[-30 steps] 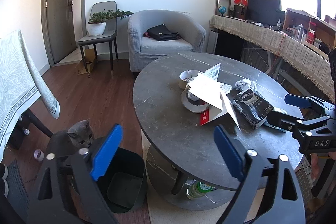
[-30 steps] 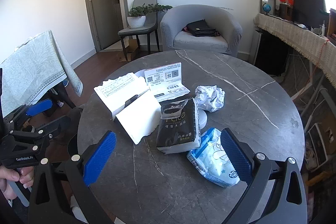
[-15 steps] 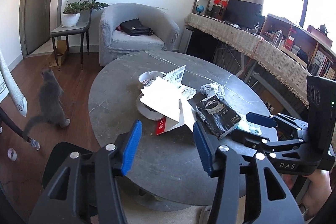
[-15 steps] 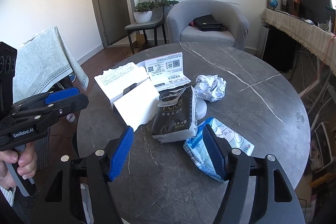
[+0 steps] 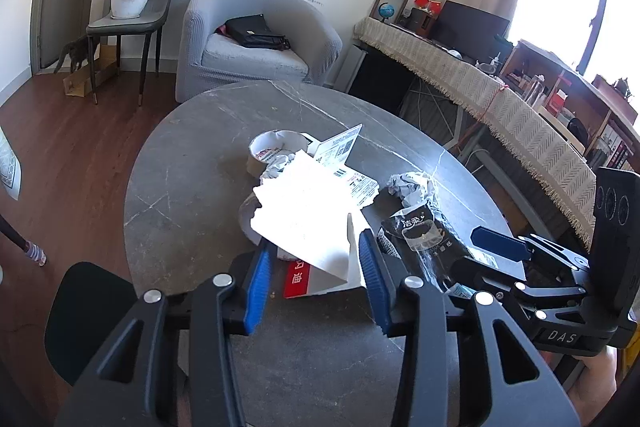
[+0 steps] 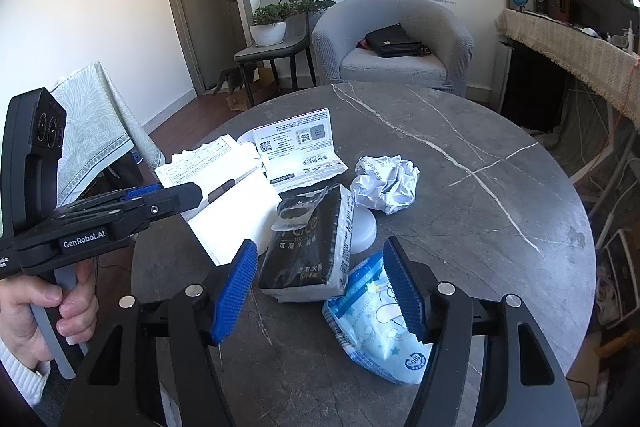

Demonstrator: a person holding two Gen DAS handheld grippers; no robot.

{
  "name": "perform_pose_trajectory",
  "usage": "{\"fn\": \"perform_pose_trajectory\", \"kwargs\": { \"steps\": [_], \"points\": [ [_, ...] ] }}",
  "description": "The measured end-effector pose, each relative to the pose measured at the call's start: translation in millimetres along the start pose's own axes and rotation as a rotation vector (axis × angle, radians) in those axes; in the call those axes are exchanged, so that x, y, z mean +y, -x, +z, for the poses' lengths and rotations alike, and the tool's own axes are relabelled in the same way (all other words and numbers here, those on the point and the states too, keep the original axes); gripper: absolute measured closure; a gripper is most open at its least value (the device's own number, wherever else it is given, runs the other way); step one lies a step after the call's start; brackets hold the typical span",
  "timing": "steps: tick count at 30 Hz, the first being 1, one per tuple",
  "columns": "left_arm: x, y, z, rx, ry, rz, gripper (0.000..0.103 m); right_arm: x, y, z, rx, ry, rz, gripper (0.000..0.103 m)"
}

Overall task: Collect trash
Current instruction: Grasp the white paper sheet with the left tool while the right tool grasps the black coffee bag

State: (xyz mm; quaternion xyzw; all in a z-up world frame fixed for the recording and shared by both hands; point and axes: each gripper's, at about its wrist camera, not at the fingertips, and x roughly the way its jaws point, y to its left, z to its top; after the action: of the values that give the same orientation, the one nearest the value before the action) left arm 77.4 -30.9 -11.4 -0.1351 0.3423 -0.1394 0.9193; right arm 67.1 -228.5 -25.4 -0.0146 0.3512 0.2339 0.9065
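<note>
Trash lies on a round grey marble table (image 6: 480, 227). My left gripper (image 5: 315, 251) has its jaws closing around the near corner of a torn white box (image 5: 308, 215) with a red label; the pads do not clearly press on it. The right gripper (image 6: 320, 245) is closing too, straddling a black tissue pack (image 6: 310, 247), its right pad over a blue-white wipes pack (image 6: 372, 319). A crumpled paper ball (image 6: 386, 183) lies beyond. Each gripper shows in the other's view: the right gripper (image 5: 476, 253) and the left gripper (image 6: 188, 195), held by a hand (image 6: 36, 311).
A paper bowl (image 5: 276, 147) and a printed leaflet (image 6: 300, 147) sit behind the box, a white lid (image 6: 364, 227) under the tissue pack. A dark bin (image 5: 88, 311) stands on the floor left of the table. A grey cat (image 5: 74, 53) is by the door.
Both grippers' jaws have narrowed. The left gripper swung from over the bin to the white box. The right gripper moved closer over the tissue pack. The cat walked off to the door.
</note>
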Motion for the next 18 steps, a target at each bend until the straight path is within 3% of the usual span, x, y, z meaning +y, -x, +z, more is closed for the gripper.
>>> {"fn": "perform_pose_trajectory", "kwargs": {
  "steps": [3,10,18],
  "points": [
    [2,-7,3,0.008,0.002,-0.014,0.066,0,-9,2,0.023,-0.017,0.014,0.044],
    [-3,-9,5,0.007,-0.01,-0.083,0.09,-6,-22,4,0.064,-0.062,0.04,0.058],
    [-10,7,3,-0.032,-0.051,-0.114,0.093,-5,-24,5,0.075,-0.091,0.046,0.066]
  ]
}}
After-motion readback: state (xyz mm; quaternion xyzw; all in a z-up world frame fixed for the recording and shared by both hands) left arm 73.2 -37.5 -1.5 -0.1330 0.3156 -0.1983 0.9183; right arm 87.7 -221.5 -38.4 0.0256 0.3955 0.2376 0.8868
